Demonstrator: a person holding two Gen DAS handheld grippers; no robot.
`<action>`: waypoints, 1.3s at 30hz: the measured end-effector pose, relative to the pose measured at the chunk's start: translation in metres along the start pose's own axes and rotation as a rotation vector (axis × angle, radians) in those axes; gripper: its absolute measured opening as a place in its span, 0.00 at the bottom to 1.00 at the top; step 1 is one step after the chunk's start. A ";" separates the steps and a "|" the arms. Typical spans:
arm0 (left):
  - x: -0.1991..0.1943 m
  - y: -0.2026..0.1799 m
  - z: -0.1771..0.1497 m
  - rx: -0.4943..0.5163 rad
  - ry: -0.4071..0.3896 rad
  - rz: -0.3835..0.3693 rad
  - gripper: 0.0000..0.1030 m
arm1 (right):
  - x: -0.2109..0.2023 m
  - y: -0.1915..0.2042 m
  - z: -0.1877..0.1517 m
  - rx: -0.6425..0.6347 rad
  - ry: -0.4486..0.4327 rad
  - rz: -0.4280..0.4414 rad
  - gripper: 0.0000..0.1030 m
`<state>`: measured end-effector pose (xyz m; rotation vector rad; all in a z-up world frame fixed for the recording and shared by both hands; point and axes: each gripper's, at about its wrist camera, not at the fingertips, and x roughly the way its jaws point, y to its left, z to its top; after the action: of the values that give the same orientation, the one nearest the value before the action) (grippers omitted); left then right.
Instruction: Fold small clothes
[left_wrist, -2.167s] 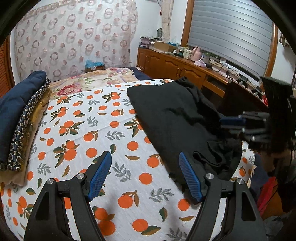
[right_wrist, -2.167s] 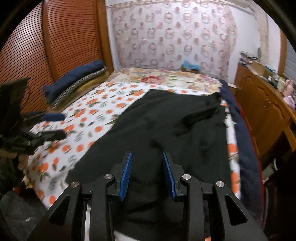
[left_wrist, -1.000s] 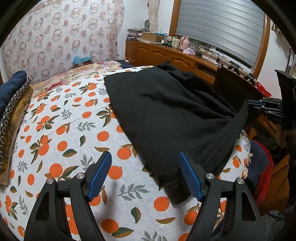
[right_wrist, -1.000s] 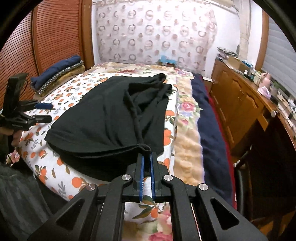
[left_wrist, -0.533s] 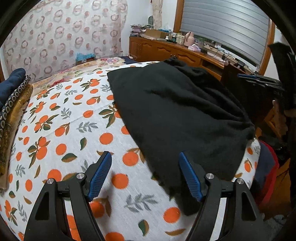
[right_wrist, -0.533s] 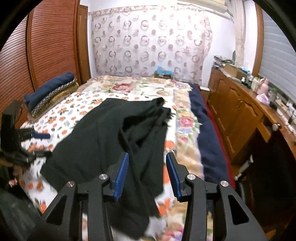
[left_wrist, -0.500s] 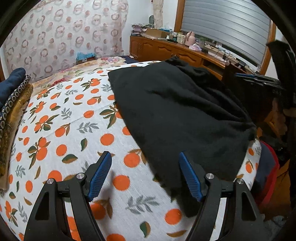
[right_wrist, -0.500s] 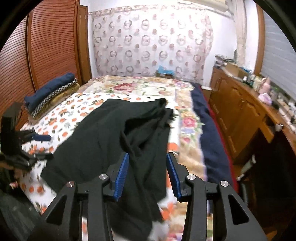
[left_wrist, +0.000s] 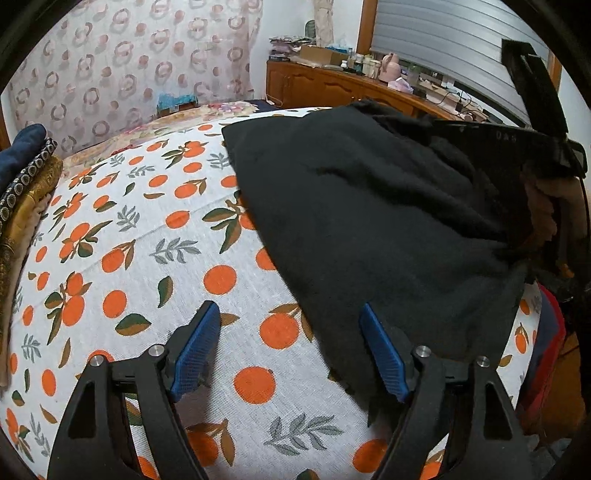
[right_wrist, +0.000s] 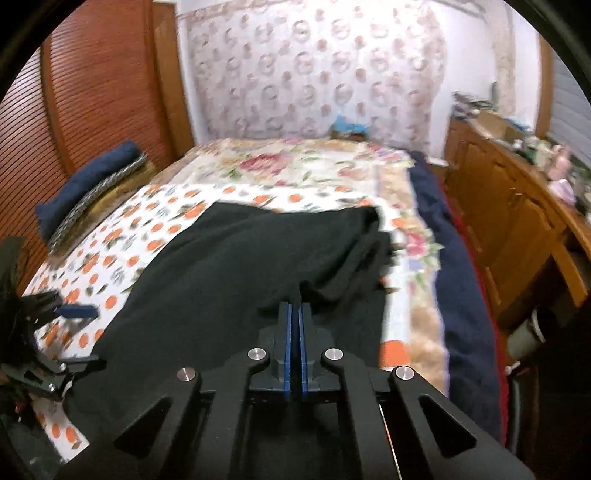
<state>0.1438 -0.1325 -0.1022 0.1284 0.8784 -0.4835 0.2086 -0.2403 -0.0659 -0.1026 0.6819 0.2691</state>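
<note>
My right gripper (right_wrist: 294, 321) has just pressed its blue fingers (right_wrist: 289, 343) together on a ridge of the black soft garment (left_wrist: 369, 221); half a second ago they stood apart above it. So I judge that I now have a hold for straightening it before the first fold. My left gripper (left_wrist: 291, 350) is opening a little, with nothing between its fingers, just beside the garment's near corner. The garment lies on the bed's orange-print sheet (left_wrist: 147, 258), its long axis running from the bed's near edge toward the far curtain.
</note>
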 end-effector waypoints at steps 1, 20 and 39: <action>0.001 0.000 0.000 -0.002 0.000 -0.003 0.79 | -0.003 -0.008 0.000 0.026 -0.005 -0.025 0.02; 0.003 -0.012 -0.001 0.043 0.019 0.038 0.83 | -0.038 -0.024 -0.046 0.070 0.031 -0.034 0.54; -0.030 -0.022 -0.012 0.033 -0.005 -0.110 0.75 | -0.065 -0.011 -0.097 0.070 0.109 0.056 0.54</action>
<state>0.1092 -0.1379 -0.0850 0.1092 0.8755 -0.6004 0.1046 -0.2826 -0.1001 -0.0312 0.8028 0.2950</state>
